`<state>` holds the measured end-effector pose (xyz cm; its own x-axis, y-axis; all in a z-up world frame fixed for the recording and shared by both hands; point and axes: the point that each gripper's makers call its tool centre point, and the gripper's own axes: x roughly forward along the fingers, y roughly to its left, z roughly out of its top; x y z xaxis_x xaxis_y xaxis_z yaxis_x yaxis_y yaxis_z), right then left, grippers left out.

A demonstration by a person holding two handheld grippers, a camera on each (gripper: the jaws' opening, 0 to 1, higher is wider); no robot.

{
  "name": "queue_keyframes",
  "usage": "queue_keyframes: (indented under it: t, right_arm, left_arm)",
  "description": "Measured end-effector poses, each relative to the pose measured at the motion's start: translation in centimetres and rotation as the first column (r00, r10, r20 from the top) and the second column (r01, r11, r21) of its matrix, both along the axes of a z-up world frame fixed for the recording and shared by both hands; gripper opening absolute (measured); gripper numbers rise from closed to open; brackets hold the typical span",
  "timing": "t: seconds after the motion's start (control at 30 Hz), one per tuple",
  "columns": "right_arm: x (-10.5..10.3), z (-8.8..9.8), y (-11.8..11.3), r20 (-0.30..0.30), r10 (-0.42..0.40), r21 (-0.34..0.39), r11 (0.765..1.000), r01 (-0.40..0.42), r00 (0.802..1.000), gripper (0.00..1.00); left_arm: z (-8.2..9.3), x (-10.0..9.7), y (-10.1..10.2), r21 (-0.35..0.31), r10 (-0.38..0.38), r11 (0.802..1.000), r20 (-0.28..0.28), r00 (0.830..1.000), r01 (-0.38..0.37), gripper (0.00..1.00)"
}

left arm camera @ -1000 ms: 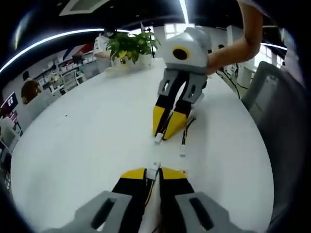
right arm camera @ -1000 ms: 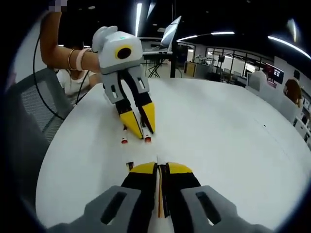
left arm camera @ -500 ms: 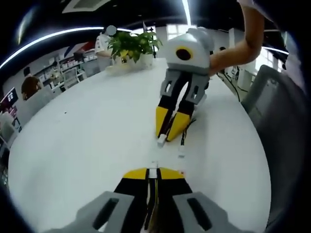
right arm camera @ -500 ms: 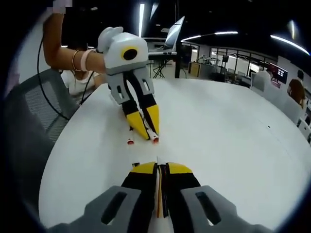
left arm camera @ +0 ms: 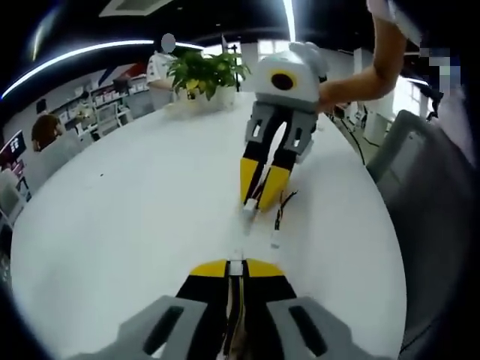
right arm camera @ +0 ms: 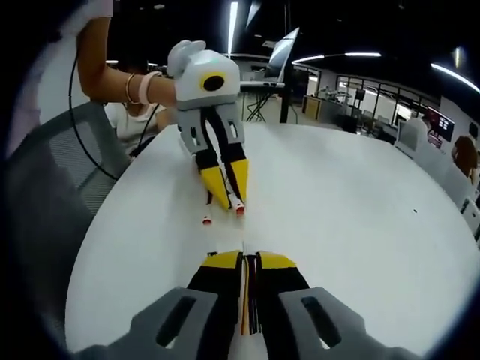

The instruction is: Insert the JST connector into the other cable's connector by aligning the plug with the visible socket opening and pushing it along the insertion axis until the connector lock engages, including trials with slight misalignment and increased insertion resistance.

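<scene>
Left gripper jaws narrow, pinching a small white connector at the tips, cable running back between them. Right gripper opposite, farther along the white table, jaws pinched on the other white connector; its dark cable trails to the right with a loose end lying on the table. The two connectors face each other, near but apart — nothing mated yet.

From the right gripper view, the left gripper shows a red-and-white piece at its tips; a second red-tipped end lies just left of it.

Risks, as judged: both parts are tiny and held only at the fingertips. An off-axis push could cock the plug against the socket rim, or let it slip back through the jaws before the lock catches. The slack cable may snag or drag.

Against a second ago: the gap between the grippers looks about the same, but both views have shifted, and the loose cable end lies nearer the middle.
</scene>
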<state>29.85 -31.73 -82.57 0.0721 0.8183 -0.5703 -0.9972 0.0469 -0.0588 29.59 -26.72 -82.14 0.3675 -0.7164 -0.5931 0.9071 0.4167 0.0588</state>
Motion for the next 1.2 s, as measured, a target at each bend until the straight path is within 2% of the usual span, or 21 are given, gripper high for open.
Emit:
queue_keyframes:
  t: [0.07, 0.33, 0.4, 0.57, 0.87, 1.2]
  right_arm:
    - [0.1, 0.5, -0.1, -0.014, 0.005, 0.002, 1.000, -0.005, 1.000, 0.04]
    - [0.5, 2.1, 0.0, 0.002, 0.044, -0.029, 0.999, -0.044, 0.999, 0.04]
    - [0.6, 2.7, 0.3, 0.006, 0.057, -0.024, 0.998, -0.057, 0.998, 0.04]
    - [0.4, 3.8, 1.5, 0.012, 0.082, 0.005, 0.997, -0.082, 0.997, 0.04]
    - [0.0, 3.9, 2.8, 0.014, 0.118, 0.021, 0.993, -0.119, 0.993, 0.04]
    - [-0.5, 3.9, 3.0, 0.017, 0.143, 0.022, 0.989, -0.143, 0.990, 0.04]
  left_arm:
    - [0.5, 0.3, 0.0, -0.003, 0.007, 1.000, 0.006, 1.000, -0.007, 0.00]
    - [2.2, 0.4, -0.6, -0.001, -0.038, 0.999, 0.045, 0.998, 0.039, 0.00]
    - [2.7, 0.6, -0.7, 0.014, -0.044, 0.999, 0.074, 0.996, 0.043, 0.00]
    - [3.9, 0.4, -1.3, -0.009, -0.062, 0.998, 0.089, 0.994, 0.064, 0.00]
    - [4.0, 0.2, -1.1, 0.013, -0.068, 0.998, 0.091, 0.994, 0.067, 0.00]
    - [4.0, 0.1, -1.3, 0.026, -0.080, 0.997, 0.097, 0.992, 0.078, 0.00]
